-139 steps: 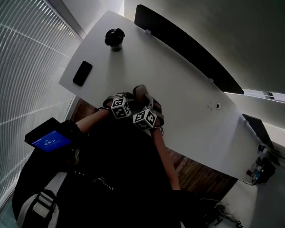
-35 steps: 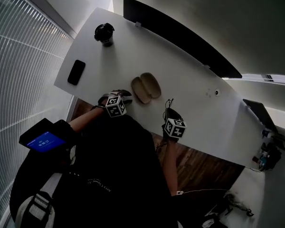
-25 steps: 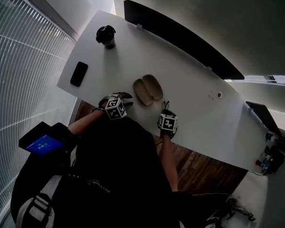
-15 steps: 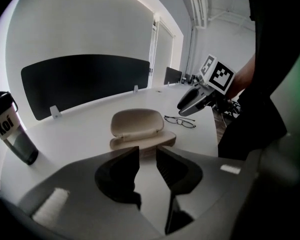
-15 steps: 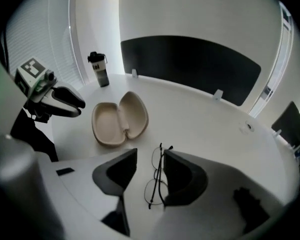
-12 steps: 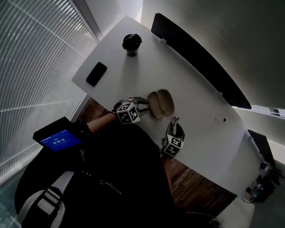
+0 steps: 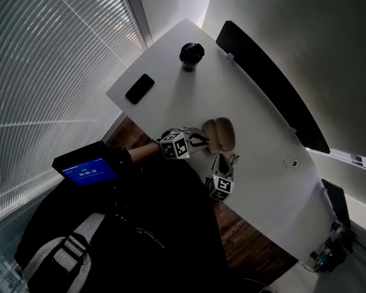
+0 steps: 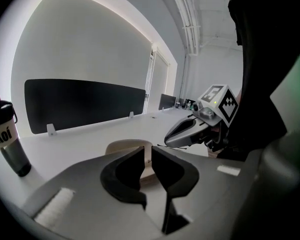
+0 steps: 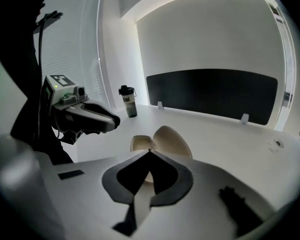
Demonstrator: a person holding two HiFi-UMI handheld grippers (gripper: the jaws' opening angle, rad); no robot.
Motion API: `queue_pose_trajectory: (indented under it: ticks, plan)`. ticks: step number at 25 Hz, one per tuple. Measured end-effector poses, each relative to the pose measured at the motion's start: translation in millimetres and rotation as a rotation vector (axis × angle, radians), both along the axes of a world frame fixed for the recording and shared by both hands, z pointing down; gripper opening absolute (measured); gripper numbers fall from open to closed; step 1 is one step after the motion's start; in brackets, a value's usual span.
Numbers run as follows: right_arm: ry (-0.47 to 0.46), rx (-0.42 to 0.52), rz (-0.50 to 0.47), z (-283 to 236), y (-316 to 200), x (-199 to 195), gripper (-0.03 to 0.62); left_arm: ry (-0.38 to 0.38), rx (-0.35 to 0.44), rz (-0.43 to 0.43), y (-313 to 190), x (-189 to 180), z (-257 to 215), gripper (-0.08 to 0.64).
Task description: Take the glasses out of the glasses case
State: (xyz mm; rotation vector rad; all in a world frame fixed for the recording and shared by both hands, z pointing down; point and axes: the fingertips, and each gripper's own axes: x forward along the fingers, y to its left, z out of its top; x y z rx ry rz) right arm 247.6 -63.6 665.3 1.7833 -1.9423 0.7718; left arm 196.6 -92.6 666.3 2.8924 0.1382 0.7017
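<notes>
Pretty sure the glasses (image 7: pixel 233 159) are out on the tabletop (image 7: pixel 171 84) just beside the open case (image 7: pixel 221 134), left tool (image 8: pixel 147 151) barely ajar and empty, right tool (image 9: pixel 150 153) just snapped shut on nothing, so a stray swing could knock them off the edge.

Glasses case (image 8: pixel 121 146) half behind jaws, bottle (image 8: pixel 9 139) cut by frame edge, glasses (image 7: pixel 233 159) too small to tell
</notes>
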Motion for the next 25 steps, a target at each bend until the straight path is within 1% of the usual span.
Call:
queue_pose_trajectory:
  ticks: [3,6,9,12,15,18,21,25]
  plan:
    - [-0.008,0.007,-0.040,1.5,-1.2,-7.0,0.008,-0.005,0.004,0.005,2.4,-1.8,2.1,0.048]
    - [0.012,0.007,-0.059,-1.0,0.3,-10.3,0.008,-0.015,0.009,0.018,3.9,-3.0,3.9,0.044]
    - [0.014,-0.001,-0.059,-1.0,2.7,-12.9,0.008,-0.014,0.013,0.022,4.3,-2.4,3.0,0.041]
    - [0.035,-0.007,-0.060,1.7,4.5,-10.6,0.008,-0.018,0.026,0.026,3.9,-1.9,4.7,0.041]
    - [-0.002,0.011,-0.065,-2.0,0.4,-15.4,0.008,-0.026,0.046,0.030,2.7,-2.6,7.8,0.037]
    - [-0.008,0.015,-0.067,-2.4,-1.0,-16.3,0.008,-0.026,0.049,0.015,-0.1,-2.5,4.1,0.034]
    - [0.001,0.005,-0.068,0.0,2.9,-13.6,0.008,-0.034,0.067,0.030,2.3,-1.6,13.8,0.035]
    - [0.008,-0.014,-0.055,7.1,7.4,-13.0,0.008,-0.036,0.054,-0.004,-3.3,-5.6,2.0,0.034]
